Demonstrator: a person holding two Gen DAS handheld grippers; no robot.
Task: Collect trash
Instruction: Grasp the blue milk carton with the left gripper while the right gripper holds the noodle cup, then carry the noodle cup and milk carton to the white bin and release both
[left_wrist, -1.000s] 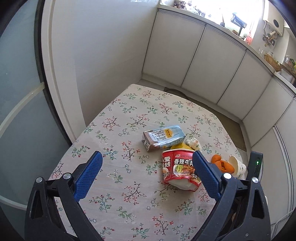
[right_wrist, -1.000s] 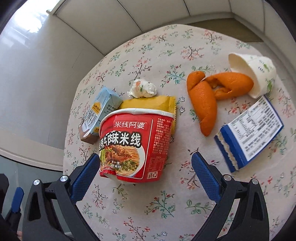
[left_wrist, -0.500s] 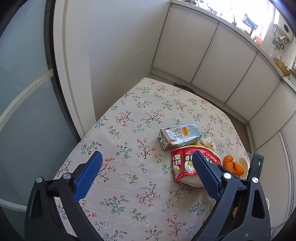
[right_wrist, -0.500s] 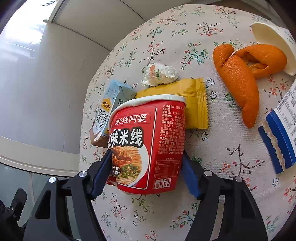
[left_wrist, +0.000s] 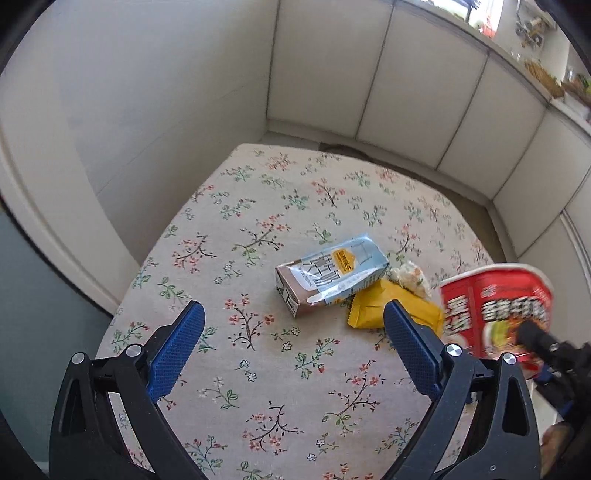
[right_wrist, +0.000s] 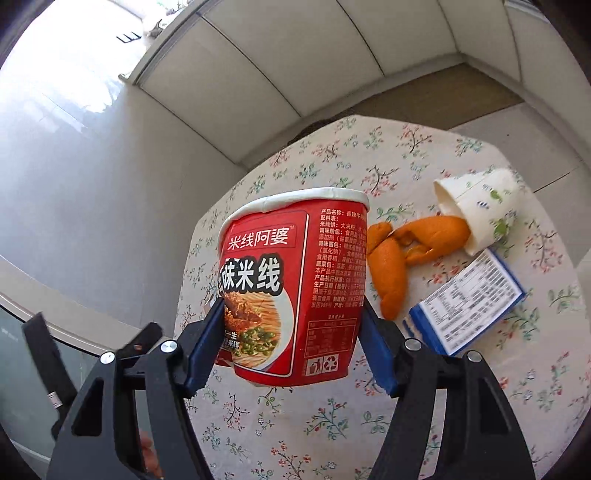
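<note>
My right gripper is shut on a red instant-noodle cup and holds it above the floral table. The cup also shows, blurred, at the right of the left wrist view. My left gripper is open and empty above the table, short of a light-blue drink carton, a yellow wrapper and a crumpled tissue. Orange peel, a tipped white paper cup and a blue-and-white packet lie to the right of the held cup.
White cabinet doors run behind the table, with a wall at its left. A strip of floor lies between the table and the cabinets. The left gripper's frame shows at the right wrist view's left edge.
My right gripper closed on the noodle cup and lifted it off the table, uncovering the yellow wrapper. My left gripper moved closer to the carton.
</note>
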